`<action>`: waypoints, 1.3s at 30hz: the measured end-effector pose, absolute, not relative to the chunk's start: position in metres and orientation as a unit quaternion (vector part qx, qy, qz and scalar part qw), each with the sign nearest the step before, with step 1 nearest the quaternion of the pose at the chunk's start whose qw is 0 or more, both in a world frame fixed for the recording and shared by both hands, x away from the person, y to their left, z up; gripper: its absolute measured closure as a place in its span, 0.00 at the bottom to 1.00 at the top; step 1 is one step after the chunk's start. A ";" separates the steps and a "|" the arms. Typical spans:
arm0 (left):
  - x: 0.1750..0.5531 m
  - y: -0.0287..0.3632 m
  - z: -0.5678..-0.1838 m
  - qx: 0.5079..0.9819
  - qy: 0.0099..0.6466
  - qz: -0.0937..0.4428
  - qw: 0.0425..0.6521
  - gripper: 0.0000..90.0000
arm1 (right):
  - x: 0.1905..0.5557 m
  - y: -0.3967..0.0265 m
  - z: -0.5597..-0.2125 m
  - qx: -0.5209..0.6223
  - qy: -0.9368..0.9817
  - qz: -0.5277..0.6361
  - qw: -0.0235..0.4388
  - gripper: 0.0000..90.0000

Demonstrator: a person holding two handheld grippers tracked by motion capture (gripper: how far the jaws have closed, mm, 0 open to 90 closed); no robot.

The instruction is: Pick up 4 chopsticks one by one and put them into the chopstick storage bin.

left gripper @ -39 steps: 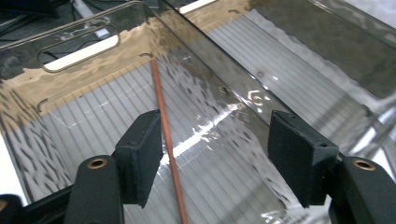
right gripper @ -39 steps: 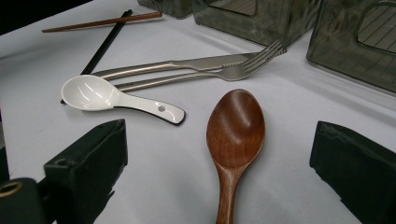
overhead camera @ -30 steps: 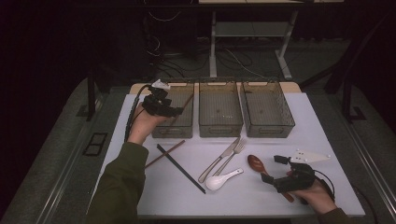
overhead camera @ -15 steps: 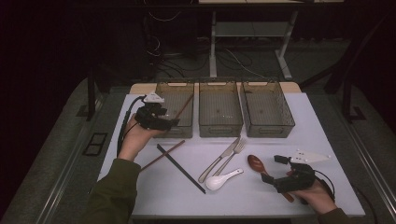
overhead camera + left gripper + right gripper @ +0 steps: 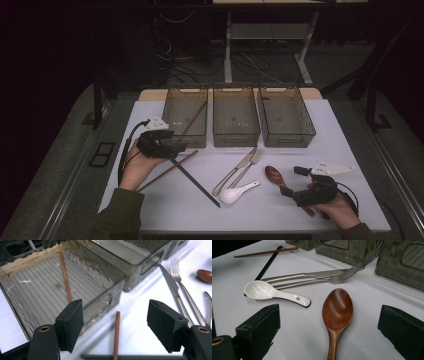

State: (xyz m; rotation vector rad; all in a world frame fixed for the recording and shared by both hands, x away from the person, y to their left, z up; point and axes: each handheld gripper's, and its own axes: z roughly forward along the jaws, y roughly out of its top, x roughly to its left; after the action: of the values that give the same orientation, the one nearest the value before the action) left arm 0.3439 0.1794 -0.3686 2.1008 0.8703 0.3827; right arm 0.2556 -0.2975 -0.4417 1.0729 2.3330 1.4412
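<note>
The left gripper [image 5: 115,323], jaws spread and empty, hangs over the thin brown wooden chopstick [image 5: 116,335] lying on the white table [image 5: 350,150] just outside the leftmost smoky plastic bin [image 5: 186,116]. Its long axis runs toward twelve o'clock between the jaws, crossing a black chopstick [image 5: 196,180] at six. The right gripper [image 5: 329,327], well apart and likewise spread, straddles a brown wooden spoon [image 5: 336,315].
</note>
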 end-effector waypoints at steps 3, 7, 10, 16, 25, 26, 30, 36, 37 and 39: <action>0.335 0.184 -0.376 0.834 0.343 0.151 0.404 0.34 | 0.256 -0.297 -0.442 0.362 0.789 0.487 0.099 0.04; 0.325 0.189 -0.385 0.832 0.346 0.148 0.407 0.35 | 0.256 -0.297 -0.442 0.362 0.789 0.486 0.100 0.04; 0.318 0.194 -0.389 0.830 0.348 0.145 0.412 0.36 | 0.256 -0.297 -0.442 0.361 0.789 0.486 0.100 0.04; 0.310 0.204 -0.397 0.828 0.349 0.145 0.415 0.36 | 0.255 -0.297 -0.442 0.362 0.789 0.486 0.100 0.04; 0.304 0.218 -0.412 0.829 0.344 0.134 0.421 0.41 | 0.255 -0.297 -0.442 0.361 0.790 0.485 0.101 0.04; 0.304 0.219 -0.414 0.829 0.342 0.135 0.421 0.41 | 0.255 -0.297 -0.442 0.361 0.791 0.485 0.101 0.04; 0.304 0.224 -0.418 0.830 0.344 0.134 0.418 0.45 | 0.255 -0.296 -0.442 0.360 0.791 0.484 0.101 0.04; 0.306 0.228 -0.423 0.837 0.340 0.121 0.411 0.53 | 0.255 -0.296 -0.442 0.359 0.792 0.483 0.101 0.04; 0.307 0.228 -0.424 0.837 0.341 0.120 0.410 0.55 | 0.255 -0.296 -0.442 0.359 0.792 0.483 0.102 0.04; 0.307 0.228 -0.426 0.841 0.339 0.115 0.406 0.57 | 0.255 -0.297 -0.442 0.359 0.792 0.484 0.101 0.04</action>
State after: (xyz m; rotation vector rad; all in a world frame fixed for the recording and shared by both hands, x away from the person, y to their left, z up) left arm 0.3070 0.2275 -0.4264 2.1210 0.8563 0.2900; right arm 0.2546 -0.2967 -0.4420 1.0598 2.3396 1.4289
